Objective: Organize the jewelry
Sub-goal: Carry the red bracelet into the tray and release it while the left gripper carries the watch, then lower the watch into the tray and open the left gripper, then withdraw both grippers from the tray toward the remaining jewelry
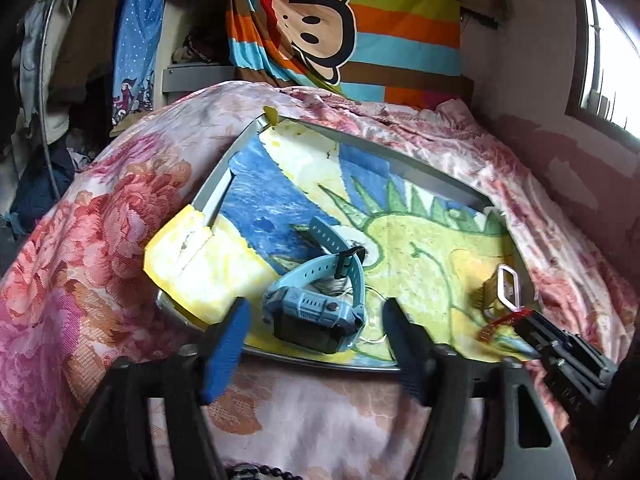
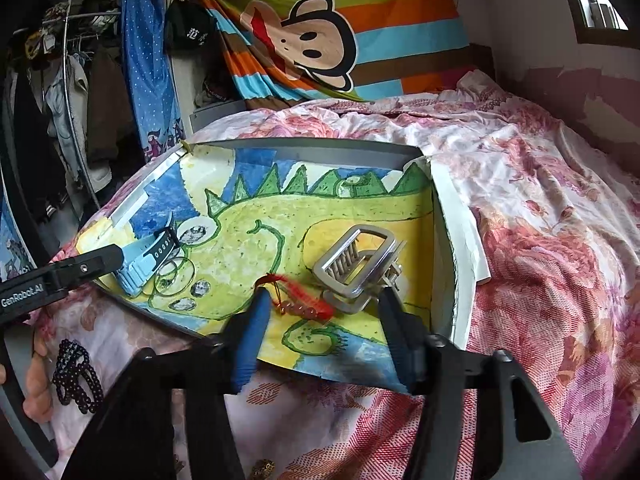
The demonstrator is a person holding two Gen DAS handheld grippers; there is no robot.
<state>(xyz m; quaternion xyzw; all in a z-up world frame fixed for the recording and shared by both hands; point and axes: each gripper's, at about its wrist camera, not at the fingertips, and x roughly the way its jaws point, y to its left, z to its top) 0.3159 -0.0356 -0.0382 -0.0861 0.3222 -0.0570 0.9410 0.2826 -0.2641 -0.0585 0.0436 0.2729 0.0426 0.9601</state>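
Observation:
A light-blue watch (image 1: 316, 308) lies on a painted dinosaur sheet in a grey tray (image 1: 216, 196) on the bed. My left gripper (image 1: 316, 305) stands open around the watch, with a gap at each pad. In the right wrist view a red beaded bracelet (image 2: 304, 304) and a silver hair clip (image 2: 356, 268) lie on the sheet near the tray's (image 2: 340, 156) front. My right gripper (image 2: 324, 295) is open around them, touching neither. Thin wire hoops (image 2: 172, 276) lie beside the watch (image 2: 148, 256).
A flowered bedspread (image 2: 540, 240) covers the bed around the tray. A black bead bracelet (image 2: 76, 376) lies on it at the front left beside a person's hand (image 2: 36, 384). Hanging clothes (image 2: 68, 100) stand at the left, and a striped cartoon cloth (image 2: 320, 40) hangs behind.

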